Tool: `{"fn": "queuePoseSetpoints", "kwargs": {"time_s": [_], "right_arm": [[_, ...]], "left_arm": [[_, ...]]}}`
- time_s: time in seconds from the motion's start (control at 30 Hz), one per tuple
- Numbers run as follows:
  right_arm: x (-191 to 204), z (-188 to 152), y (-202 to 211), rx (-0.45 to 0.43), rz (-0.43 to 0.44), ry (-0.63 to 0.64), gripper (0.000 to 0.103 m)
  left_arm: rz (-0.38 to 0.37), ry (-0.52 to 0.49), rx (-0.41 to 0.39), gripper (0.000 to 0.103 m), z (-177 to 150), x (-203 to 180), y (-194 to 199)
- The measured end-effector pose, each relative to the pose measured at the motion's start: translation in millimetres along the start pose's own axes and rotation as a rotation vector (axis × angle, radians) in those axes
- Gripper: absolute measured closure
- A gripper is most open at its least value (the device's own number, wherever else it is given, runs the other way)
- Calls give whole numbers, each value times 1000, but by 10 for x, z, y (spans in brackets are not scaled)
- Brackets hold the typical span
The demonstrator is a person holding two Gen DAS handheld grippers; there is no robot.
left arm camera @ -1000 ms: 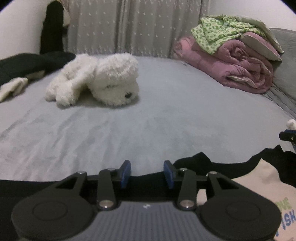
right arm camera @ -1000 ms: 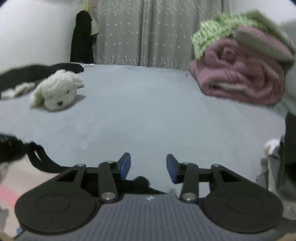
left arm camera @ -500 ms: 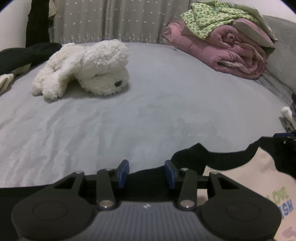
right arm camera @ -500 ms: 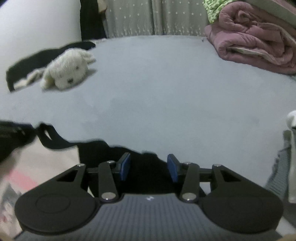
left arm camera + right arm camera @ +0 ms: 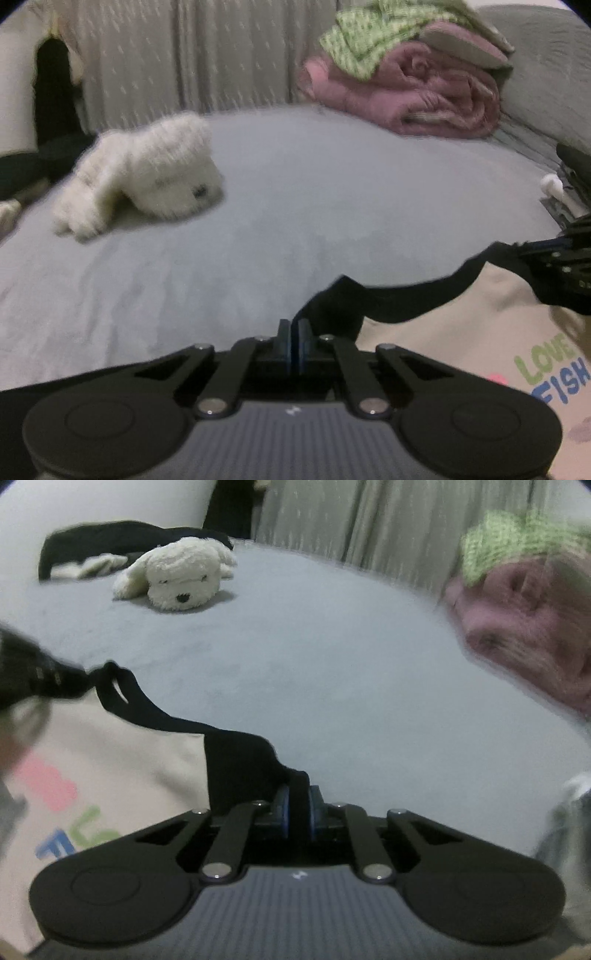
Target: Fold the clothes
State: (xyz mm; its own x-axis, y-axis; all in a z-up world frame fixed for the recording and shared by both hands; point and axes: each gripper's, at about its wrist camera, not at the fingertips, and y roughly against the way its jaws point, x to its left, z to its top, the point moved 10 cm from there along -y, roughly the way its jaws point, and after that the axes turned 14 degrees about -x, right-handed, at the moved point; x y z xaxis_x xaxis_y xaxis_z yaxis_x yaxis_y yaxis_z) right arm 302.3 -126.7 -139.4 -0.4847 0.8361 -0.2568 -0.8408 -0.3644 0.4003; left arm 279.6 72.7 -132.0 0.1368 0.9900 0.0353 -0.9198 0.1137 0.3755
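A cream T-shirt [image 5: 461, 343] with black shoulders and coloured lettering stretches between both grippers over the grey bed. My left gripper [image 5: 294, 332] is shut on its black shoulder edge, the blue pads pressed together. In the right wrist view the same T-shirt [image 5: 110, 760] hangs to the left, and my right gripper [image 5: 297, 803] is shut on a black fold of its other shoulder. The right gripper [image 5: 565, 258] shows at the right edge of the left wrist view, and the left gripper [image 5: 33, 672] shows blurred at the left edge of the right wrist view.
A white plush dog [image 5: 147, 181] [image 5: 177, 576] lies on the grey bed sheet [image 5: 332, 206]. Rolled pink and green blankets [image 5: 406, 81] sit at the back right. Dark clothing [image 5: 110, 542] lies at the back left, with curtains behind.
Both grippers went from open to shut on the black shoulders of the T-shirt. The shirt's top edge now rises off the bed between them.
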Motion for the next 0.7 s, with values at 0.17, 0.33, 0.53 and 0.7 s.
{"fn": "queuePoseSetpoints", "kwargs": {"time_s": [0.17, 0.33, 0.53, 0.7], "right_arm": [[-68, 132, 264, -186, -144, 103, 92], [-131, 158, 170, -226, -200, 126, 92], [-114, -68, -261, -65, -187, 159, 92], [-195, -93, -296, -23, -182, 91, 88]], "left_arm": [[103, -24, -174, 100, 142, 87, 220], [173, -37, -246, 100, 234, 141, 224], [173, -31, -57, 96, 9, 141, -175], [154, 124, -41, 90, 50, 312, -114]]}}
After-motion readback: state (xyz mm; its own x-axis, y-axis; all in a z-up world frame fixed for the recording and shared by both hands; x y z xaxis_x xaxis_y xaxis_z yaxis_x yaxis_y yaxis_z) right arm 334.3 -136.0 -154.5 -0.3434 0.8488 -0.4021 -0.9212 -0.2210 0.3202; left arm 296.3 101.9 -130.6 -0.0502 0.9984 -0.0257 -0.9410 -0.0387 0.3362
